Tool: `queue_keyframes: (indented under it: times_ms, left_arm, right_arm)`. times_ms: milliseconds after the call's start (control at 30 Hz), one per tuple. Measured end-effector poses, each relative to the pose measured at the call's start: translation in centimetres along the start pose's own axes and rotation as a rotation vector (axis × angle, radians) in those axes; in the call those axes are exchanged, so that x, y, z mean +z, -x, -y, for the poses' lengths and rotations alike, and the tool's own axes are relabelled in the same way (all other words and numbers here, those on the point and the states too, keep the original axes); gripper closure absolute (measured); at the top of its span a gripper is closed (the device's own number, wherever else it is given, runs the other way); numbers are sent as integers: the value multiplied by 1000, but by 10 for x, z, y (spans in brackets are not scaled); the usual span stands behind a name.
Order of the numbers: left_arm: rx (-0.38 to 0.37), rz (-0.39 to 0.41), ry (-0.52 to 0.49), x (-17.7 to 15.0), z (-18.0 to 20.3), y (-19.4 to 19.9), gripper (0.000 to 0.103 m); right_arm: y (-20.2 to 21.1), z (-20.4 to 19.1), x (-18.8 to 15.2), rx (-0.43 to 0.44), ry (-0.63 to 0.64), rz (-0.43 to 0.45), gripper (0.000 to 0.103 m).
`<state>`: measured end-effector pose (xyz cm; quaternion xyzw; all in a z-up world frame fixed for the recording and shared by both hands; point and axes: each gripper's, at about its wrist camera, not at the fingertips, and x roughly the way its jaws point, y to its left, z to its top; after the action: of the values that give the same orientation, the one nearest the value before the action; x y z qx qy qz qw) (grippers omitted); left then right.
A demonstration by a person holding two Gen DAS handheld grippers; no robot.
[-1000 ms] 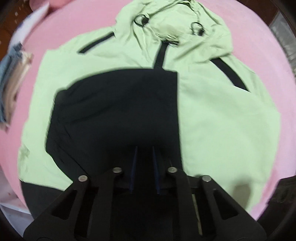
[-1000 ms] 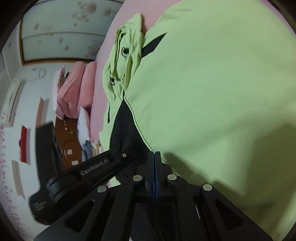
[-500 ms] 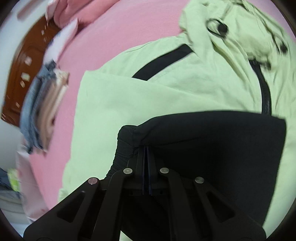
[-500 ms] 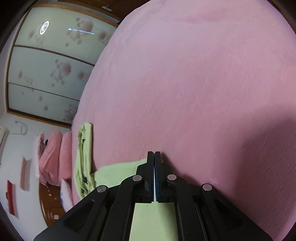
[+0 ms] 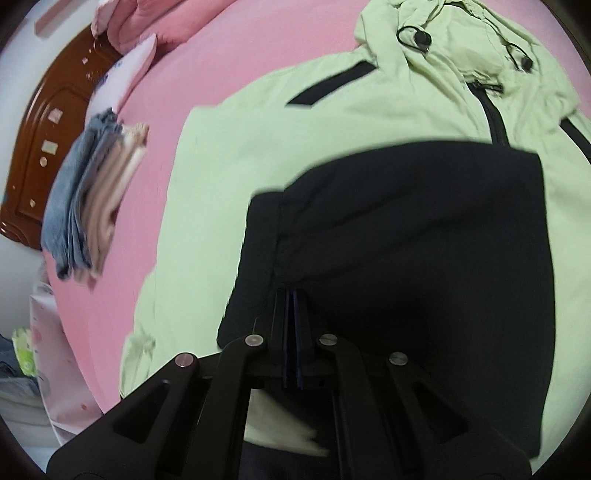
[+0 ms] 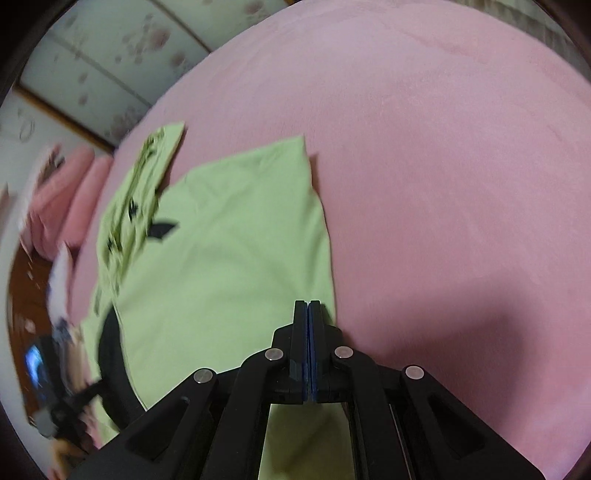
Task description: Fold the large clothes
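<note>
At the far left of the left wrist view stood a carved reddish-brown wooden headboard (image 5: 33,147), with pink pillows (image 5: 147,22) above it and a white pillow (image 5: 125,74) just beside. On the pink fleece bedspread (image 5: 221,66) lay a stack of folded clothes, blue denim and beige (image 5: 88,199), apart from the large light-green hooded jacket with black trim (image 5: 258,155). The jacket was spread flat, hood (image 5: 454,40) toward the far edge, its black sleeve panel (image 5: 424,236) folded across the body. The left gripper (image 5: 293,295) was pinched tight on the edge of that black panel — the fabric bunched right at the fingertips.

In the right wrist view, patterned pale sliding doors (image 6: 110,55) stood upper left; the green jacket lay left of centre, bare pink bedspread filling the right. The right gripper (image 6: 307,306) was fully closed over the jacket's right edge — whether it pinched any cloth I cannot tell.
</note>
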<state>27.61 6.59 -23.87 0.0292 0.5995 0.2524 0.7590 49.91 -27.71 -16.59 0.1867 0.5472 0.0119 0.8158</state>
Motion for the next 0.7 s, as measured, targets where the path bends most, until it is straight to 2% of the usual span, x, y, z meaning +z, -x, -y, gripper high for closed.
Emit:
queue_keyframes:
  times_ms: [67, 133, 167, 200, 233, 333, 367, 400, 500, 567, 633, 700]
  left_arm:
    - [-17, 0, -5, -16, -5, 4, 101]
    - [-30, 1, -10, -34, -8, 11, 101]
    - [-38, -2, -7, -41, -9, 14, 101]
    - [-50, -5, -3, -48, -10, 16, 101]
    - [-66, -8, -2, -58, -11, 21, 101]
    - [-54, 33, -73, -76, -3, 36, 99]
    - [-59, 35, -93, -81, -3, 40, 99]
    - [-83, 23, -91, -85, -3, 42, 99]
    - [-241, -70, -47, -100, -14, 44, 99]
    - [-303, -112, -38, -110, -20, 44, 99]
    - [-321, -147, -50, -123, -26, 44, 99]
    - [-323, -189, -43, -140, -34, 45, 98]
  right_arm:
    - [14, -18, -41, -80, 99, -11, 102]
    - [23, -8, -80, -151, 194, -28, 101]
    - [22, -17, -95, -178, 238, -31, 101]
    - [43, -11, -106, -189, 274, -32, 100]
    - [71, 15, -129, -192, 294, -34, 100]
    - [89, 7, -147, -177, 292, -38, 92]
    - [95, 7, -156, -154, 269, -57, 86]
    - [100, 6, -168, -136, 244, -81, 82]
    - [113, -2, -201, -113, 198, -133, 82]
    - [117, -11, -224, -119, 195, -159, 79]
    - [121, -25, -242, -117, 197, -174, 63]
    - [121, -41, -256, -114, 194, -172, 33]
